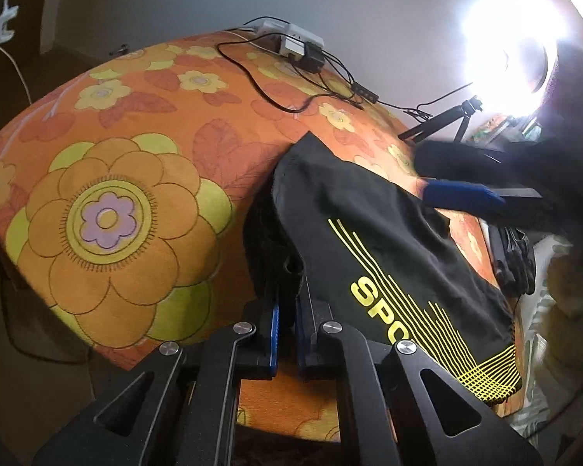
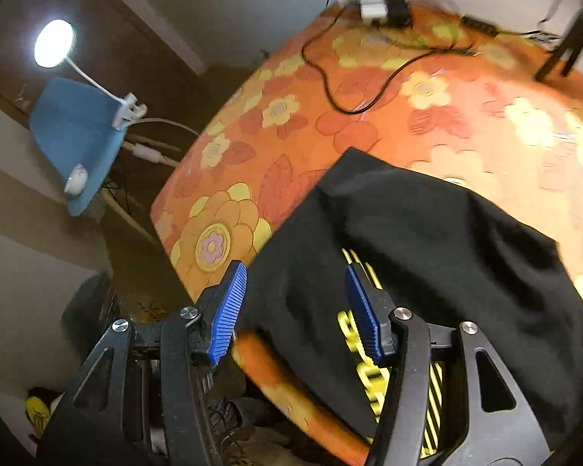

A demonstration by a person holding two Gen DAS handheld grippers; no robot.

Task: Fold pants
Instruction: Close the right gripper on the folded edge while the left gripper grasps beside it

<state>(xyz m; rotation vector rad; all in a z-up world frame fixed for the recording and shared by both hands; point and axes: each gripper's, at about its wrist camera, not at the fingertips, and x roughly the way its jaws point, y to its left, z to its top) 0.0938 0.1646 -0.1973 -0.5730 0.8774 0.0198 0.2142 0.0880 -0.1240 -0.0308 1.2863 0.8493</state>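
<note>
Black pants (image 1: 353,213) with yellow print lie partly folded on the orange flowered cover (image 1: 109,202). My left gripper (image 1: 287,303) is shut on a bunched edge of the pants at the near side. My right gripper (image 2: 295,306) is open, its blue pads either side of the black cloth (image 2: 427,248), holding nothing. In the left wrist view the right gripper (image 1: 462,194) hovers blurred over the far side of the pants.
A white power strip (image 1: 291,37) with black adapters and cables (image 1: 276,93) sits at the table's far edge. A tripod (image 1: 454,116) and bright lamp (image 1: 513,39) stand at the right. A blue chair (image 2: 77,132) with a clip lamp stands left of the table.
</note>
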